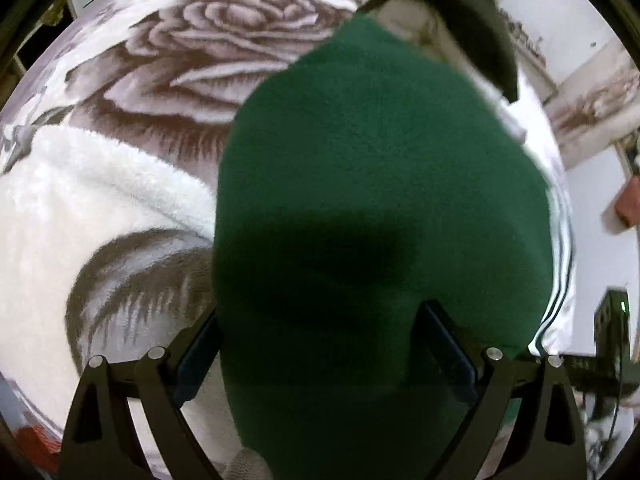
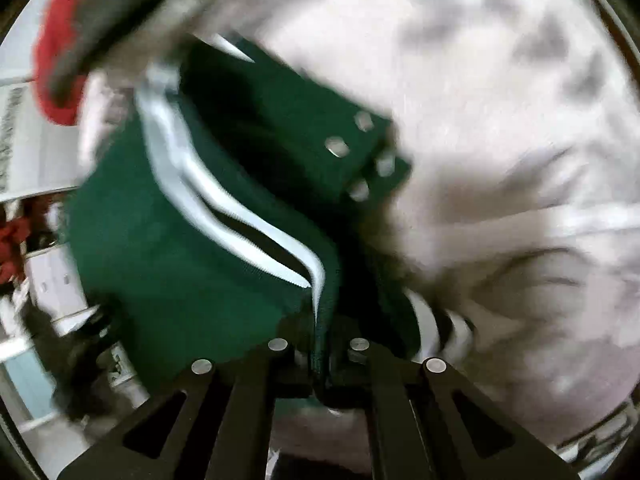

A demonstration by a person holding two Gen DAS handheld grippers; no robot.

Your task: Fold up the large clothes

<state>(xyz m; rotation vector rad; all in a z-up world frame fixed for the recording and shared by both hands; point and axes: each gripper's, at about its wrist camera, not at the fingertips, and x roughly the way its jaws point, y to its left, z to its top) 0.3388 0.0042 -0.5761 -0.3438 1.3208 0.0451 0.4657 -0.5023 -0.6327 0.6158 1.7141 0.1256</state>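
A dark green garment point(image 1: 380, 184) with white and black striped trim lies on a floral blanket point(image 1: 168, 80). In the left wrist view it fills the middle and runs between the fingers of my left gripper point(image 1: 320, 344), which stand wide apart around the cloth. In the right wrist view, which is blurred, the green garment point(image 2: 160, 248) shows its striped edge and several metal snaps point(image 2: 336, 146). My right gripper point(image 2: 320, 360) is shut on the garment's striped edge.
The blanket is white and grey-brown with a large rose print; it also shows in the right wrist view point(image 2: 500, 160). The other gripper, dark, shows at the top of the left wrist view point(image 1: 460, 12). A red sleeve point(image 2: 60, 48) is at upper left. Room furniture lies beyond the bed's edge point(image 1: 592, 100).
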